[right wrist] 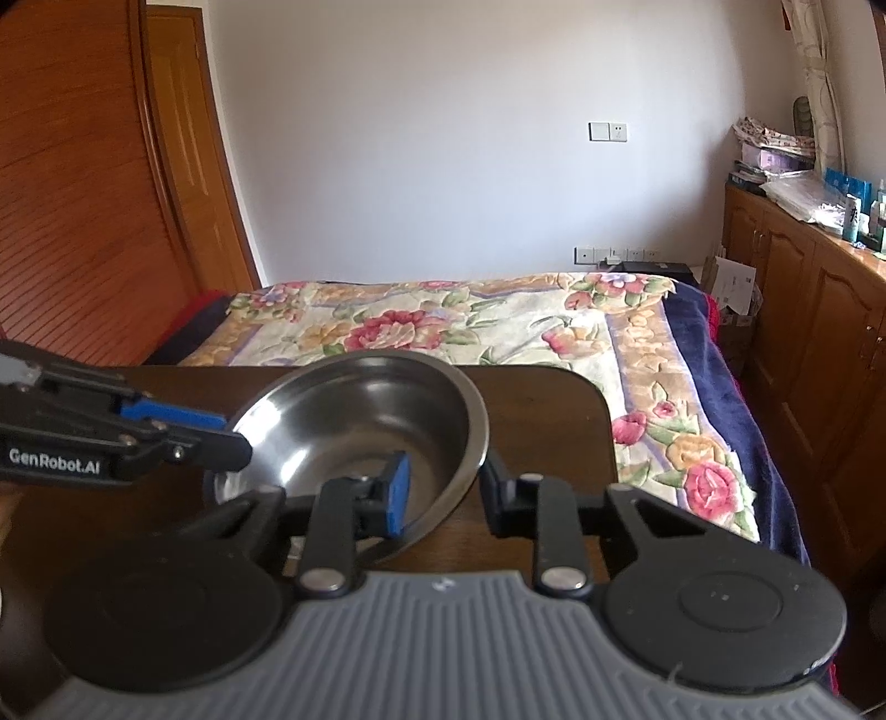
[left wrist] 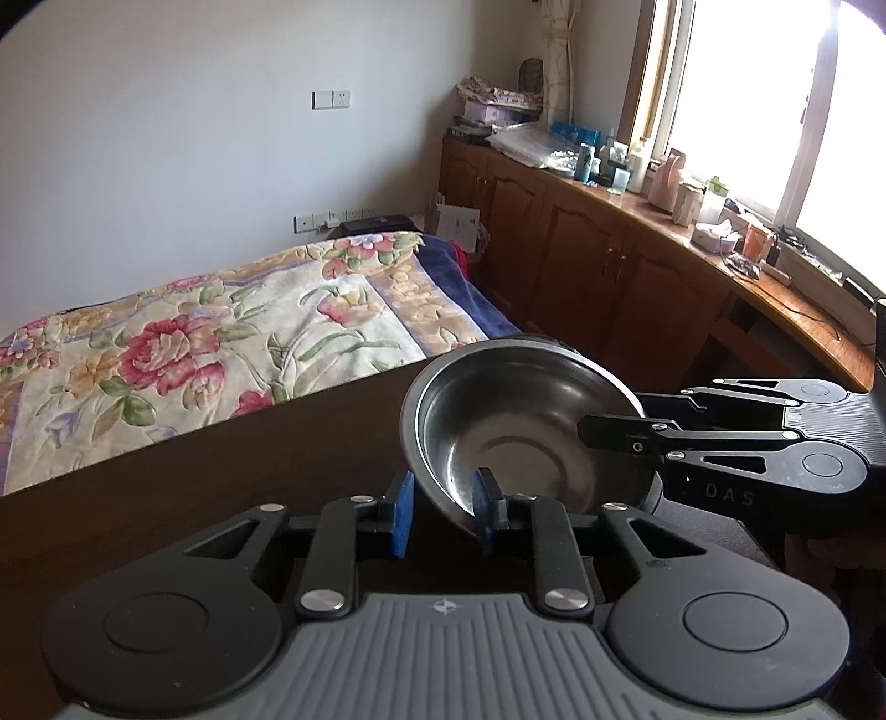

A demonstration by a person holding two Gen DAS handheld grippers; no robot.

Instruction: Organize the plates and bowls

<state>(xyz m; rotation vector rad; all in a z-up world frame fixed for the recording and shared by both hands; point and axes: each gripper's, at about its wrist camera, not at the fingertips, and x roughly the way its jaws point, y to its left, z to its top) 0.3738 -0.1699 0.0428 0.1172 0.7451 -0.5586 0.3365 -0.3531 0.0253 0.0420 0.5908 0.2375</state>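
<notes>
As viewed along both claws, surface: dark brown wooden table (right wrist: pixel 554 421), rounded far corner, bare apart from what sits at the claws.
Task item: stainless steel bowl (left wrist: pixel 526 421), empty, tilted, over the table near its far edge, between the two claws.
Beneath the bowl: second shiny rim glimpsed at lower left in the right wrist view; cannot tell what.
Left gripper (left wrist: pixel 443 507): clamped on the near rim of the bowl, one blue pad inside the wall, the other outside.
Right gripper (right wrist: pixel 446 487): clamped on the opposite rim, blue pad inside, black finger outside.
Beyond the table: bed (right wrist: pixel 498 327) just behind the far edge, covered by a cream floral blanket with pink and orange roses.
Bed edge: dark blue blanket (left wrist: pixel 459 288) hanging along the cabinet side.
Back wall: plain white wall (right wrist: pixel 443 138), switch plate (right wrist: pixel 608 132) at mid height, row of sockets (right wrist: pixel 609 255) low, just above the bed.
Left of the room: slatted orange-brown wooden door (right wrist: pixel 83 194), standing beside the bed.
Right of the room: run of brown wooden cabinets (left wrist: pixel 581 243) with arched door panels, under the window.
Cabinet top: crowded with bottles (left wrist: pixel 609 160), boxes, folded cloth and cables.
Window (left wrist: pixel 747 99): very bright, overexposed, wooden frame.
Curtain (left wrist: pixel 559 50): pale, patterned, tied back in the corner.
Lighting: daylight from the window side, table in shade.
</notes>
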